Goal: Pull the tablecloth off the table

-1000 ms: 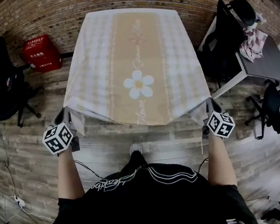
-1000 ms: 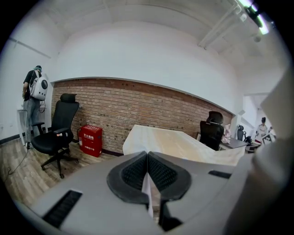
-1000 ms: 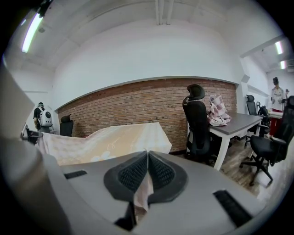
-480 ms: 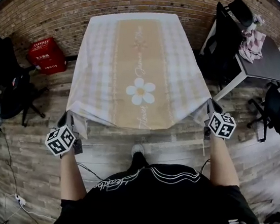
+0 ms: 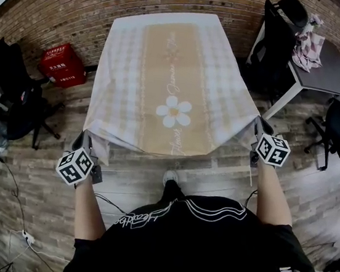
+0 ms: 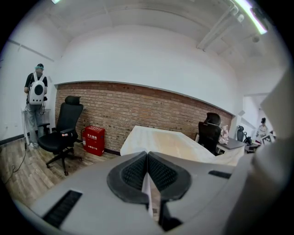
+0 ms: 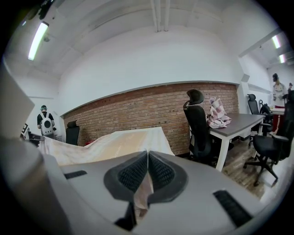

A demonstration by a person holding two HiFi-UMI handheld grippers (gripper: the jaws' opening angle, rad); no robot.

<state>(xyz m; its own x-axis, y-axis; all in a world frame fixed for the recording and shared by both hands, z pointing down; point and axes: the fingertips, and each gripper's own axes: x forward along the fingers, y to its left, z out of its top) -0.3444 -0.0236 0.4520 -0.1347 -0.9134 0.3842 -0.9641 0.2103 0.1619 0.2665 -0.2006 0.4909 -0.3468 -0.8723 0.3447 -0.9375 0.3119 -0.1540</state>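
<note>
A beige and white checked tablecloth with a daisy print covers the long table by the brick wall. Its near edge is lifted and stretched between both grippers. My left gripper is shut on the near left corner of the cloth, and a strip of fabric shows between its pads. My right gripper is shut on the near right corner, with a fold of tablecloth hanging from its closed pads. In the gripper views the cloth runs away toward the wall.
A red crate stands on the floor left of the table. A black office chair is further left. A grey desk with a black chair and a heap of cloth stands at the right. A person stands far left.
Both grippers have drawn back toward me with the corners in them, and the cloth's near edge has slid a little off the table's front.
</note>
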